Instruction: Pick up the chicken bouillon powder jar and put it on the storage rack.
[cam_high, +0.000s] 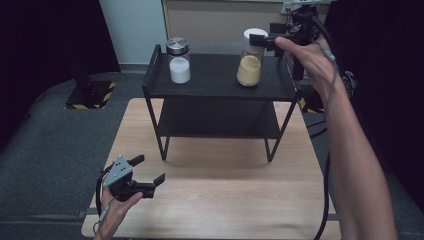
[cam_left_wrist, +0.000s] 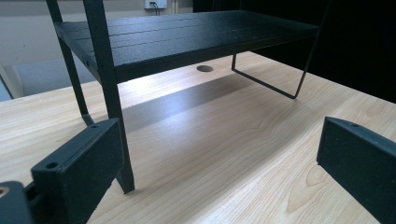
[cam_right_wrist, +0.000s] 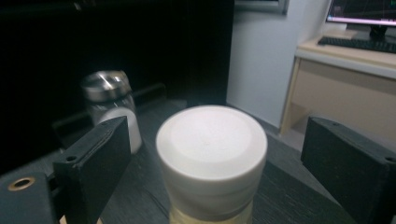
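Observation:
A black two-level rack (cam_high: 215, 87) stands on the wooden table (cam_high: 215, 200). On its top shelf, a jar of tan powder (cam_high: 249, 67) with a white lid (cam_right_wrist: 212, 140) is at the right. A jar of white powder (cam_high: 179, 62) with a metal lid (cam_right_wrist: 109, 100) is at the left. My right gripper (cam_high: 257, 39) is at the tan jar's lid, open, with one jaw on each side and a gap to the lid (cam_right_wrist: 217, 135). My left gripper (cam_high: 148, 170) rests low at the table's front left, open and with nothing between its jaws (cam_left_wrist: 219, 140), facing the rack's lower shelf (cam_left_wrist: 177, 37).
The rack's thin legs (cam_left_wrist: 109, 107) stand close ahead of the left gripper. A stand with a yellow-and-black striped base (cam_high: 92, 95) is on the floor at the far left. Behind the rack, a desk with a monitor (cam_right_wrist: 359, 14) stands by the wall.

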